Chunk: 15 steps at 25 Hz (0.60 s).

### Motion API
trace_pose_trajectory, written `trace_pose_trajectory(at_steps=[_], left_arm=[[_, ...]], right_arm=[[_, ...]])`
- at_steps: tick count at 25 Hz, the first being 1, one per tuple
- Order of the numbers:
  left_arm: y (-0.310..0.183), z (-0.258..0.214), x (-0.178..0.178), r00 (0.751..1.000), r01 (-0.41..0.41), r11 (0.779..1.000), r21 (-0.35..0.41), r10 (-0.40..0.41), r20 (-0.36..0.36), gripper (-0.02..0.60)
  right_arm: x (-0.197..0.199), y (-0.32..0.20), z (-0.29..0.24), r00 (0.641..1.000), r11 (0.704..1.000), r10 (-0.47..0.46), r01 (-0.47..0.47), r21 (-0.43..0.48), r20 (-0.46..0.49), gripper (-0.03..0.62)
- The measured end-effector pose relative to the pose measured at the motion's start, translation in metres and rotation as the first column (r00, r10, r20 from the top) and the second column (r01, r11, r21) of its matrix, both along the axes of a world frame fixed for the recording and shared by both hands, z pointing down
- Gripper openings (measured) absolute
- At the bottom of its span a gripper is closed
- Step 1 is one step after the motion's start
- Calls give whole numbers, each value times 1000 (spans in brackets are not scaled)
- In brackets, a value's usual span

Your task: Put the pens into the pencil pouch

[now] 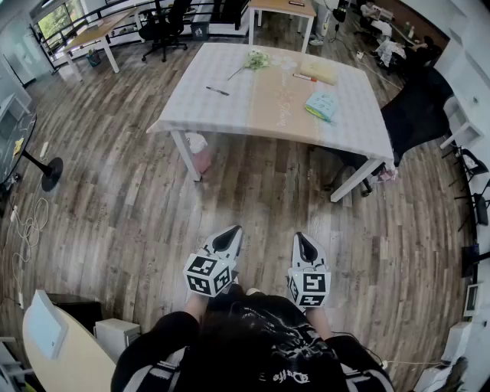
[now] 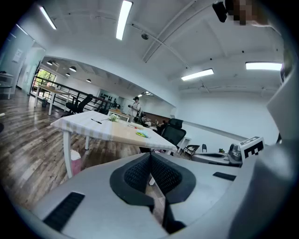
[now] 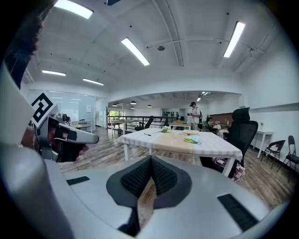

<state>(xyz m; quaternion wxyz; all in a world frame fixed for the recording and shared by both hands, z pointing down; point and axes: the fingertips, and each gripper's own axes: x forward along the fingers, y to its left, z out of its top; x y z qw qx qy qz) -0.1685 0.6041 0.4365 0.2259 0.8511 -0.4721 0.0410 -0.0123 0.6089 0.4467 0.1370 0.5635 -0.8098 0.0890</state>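
Note:
A table [image 1: 230, 99] with a pale checked cloth stands well ahead of me across the wooden floor. On it lie a dark pen [image 1: 217, 91], a red-tipped pen [image 1: 304, 76], a teal pouch [image 1: 321, 106] and a yellowish pouch [image 1: 318, 71]. Both grippers hang close to my body over the floor, far short of the table. My left gripper [image 1: 230, 236] is shut with nothing in it, pads meeting [image 2: 150, 161]. My right gripper [image 1: 303, 241] is likewise shut and empty, pads together [image 3: 150, 163]. The table [image 3: 177, 140] shows ahead in the right gripper view.
A green sprig [image 1: 256, 60] lies at the table's far side. A black office chair [image 1: 417, 107] stands right of the table, a pink bin [image 1: 200, 155] beneath its left corner. More desks and chairs [image 1: 164, 23] stand beyond. A round white table [image 1: 57, 348] is at my near left.

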Motion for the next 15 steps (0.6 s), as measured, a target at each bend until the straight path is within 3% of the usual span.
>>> trace_pose_trajectory(at_steps=[15], left_arm=[[25, -1, -1, 1000, -6, 999, 45, 5, 13, 20]], right_arm=[[6, 23, 7, 1000, 1000, 18, -18, 11, 4, 9]])
